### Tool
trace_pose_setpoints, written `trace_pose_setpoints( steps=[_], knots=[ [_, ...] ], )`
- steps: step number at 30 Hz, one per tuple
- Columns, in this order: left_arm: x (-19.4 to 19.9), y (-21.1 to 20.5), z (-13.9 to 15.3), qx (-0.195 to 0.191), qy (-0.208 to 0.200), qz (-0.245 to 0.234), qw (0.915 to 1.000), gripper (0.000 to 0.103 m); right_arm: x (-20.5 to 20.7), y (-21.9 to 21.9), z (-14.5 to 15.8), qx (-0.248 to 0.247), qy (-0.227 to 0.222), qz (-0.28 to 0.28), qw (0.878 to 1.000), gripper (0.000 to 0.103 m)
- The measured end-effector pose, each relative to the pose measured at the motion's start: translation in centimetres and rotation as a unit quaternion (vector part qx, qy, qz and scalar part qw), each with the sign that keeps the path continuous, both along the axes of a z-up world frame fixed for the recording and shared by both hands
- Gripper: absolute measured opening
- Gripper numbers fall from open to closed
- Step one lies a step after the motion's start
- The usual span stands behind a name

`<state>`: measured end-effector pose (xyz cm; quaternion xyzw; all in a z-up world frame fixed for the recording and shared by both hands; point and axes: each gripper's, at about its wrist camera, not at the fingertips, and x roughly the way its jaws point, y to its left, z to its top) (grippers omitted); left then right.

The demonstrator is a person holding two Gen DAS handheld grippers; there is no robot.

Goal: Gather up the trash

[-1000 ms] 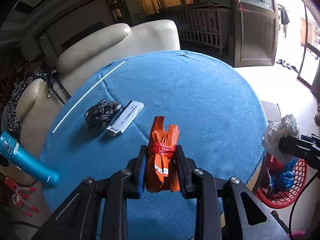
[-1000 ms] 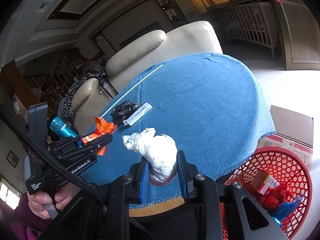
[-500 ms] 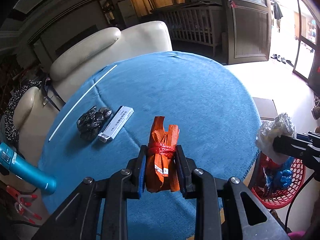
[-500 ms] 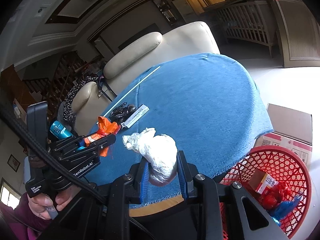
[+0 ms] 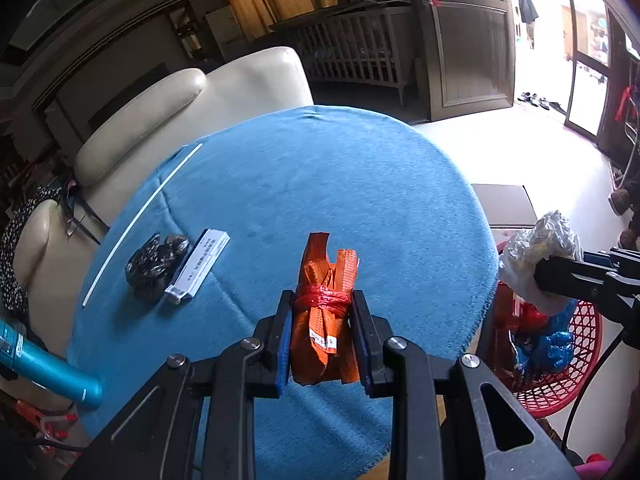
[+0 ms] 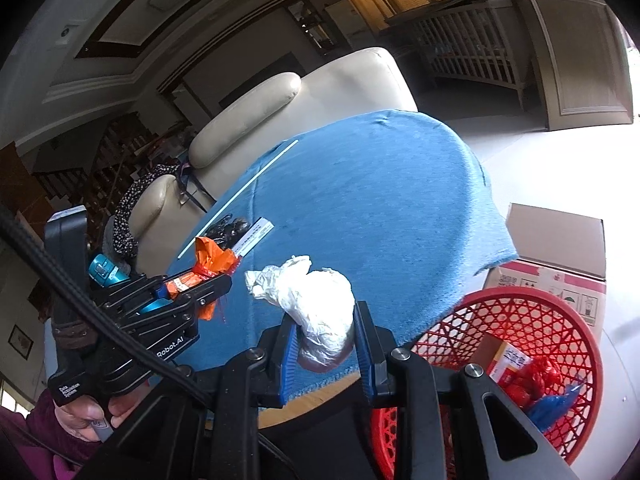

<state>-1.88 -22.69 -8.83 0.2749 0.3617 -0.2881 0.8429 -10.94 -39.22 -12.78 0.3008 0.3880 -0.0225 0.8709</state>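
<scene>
Left wrist view. One pair of left tongs [image 5: 322,336], closed on one orange bundle [image 5: 324,320] tied with red string, held above the near edge of the blue surface [image 5: 340,184]. On the surface, at left: one black crumpled bag [image 5: 156,260], one white slip box [image 5: 202,264] touching it, one long white stick [image 5: 140,224]. Off the surface, right: one red basket [image 5: 560,364] on the floor, with red and blue wrappers inside; one cardboard box [image 5: 504,204] behind it. One pair of right tongs [image 5: 560,276] enters from the right, gripping one white crumpled bag [image 5: 536,256] above the basket. Risk: the bundle is soft and pinched at its middle only; a loose squeeze could let it slide out short of the basket.

Right wrist view. One pair of right tongs [image 6: 325,344], clamped on the white crumpled bag [image 6: 316,308], over the surface's edge with the red basket [image 6: 520,320] down to the right, holding one small carton, red wrappers and one blue one. The left tongs [image 6: 208,280] sit close at left. Risks: both tongs heading for one basket may knock together; the bag's loose tail could snag the rim; a release too early drops it on the floor. Three items remain on the surface, two are in hand.
</scene>
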Motion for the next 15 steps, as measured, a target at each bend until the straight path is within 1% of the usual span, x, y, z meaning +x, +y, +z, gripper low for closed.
trace_pose_setpoints(
  steps=[15],
  knots=[
    [-1.5, -3.3, -1.0, 0.015, 0.011, -0.044, 0.9989, 0.028, -2.0, -2.6, -0.6, -0.002, 0.016, -0.032, 0.999, 0.028]
  ],
)
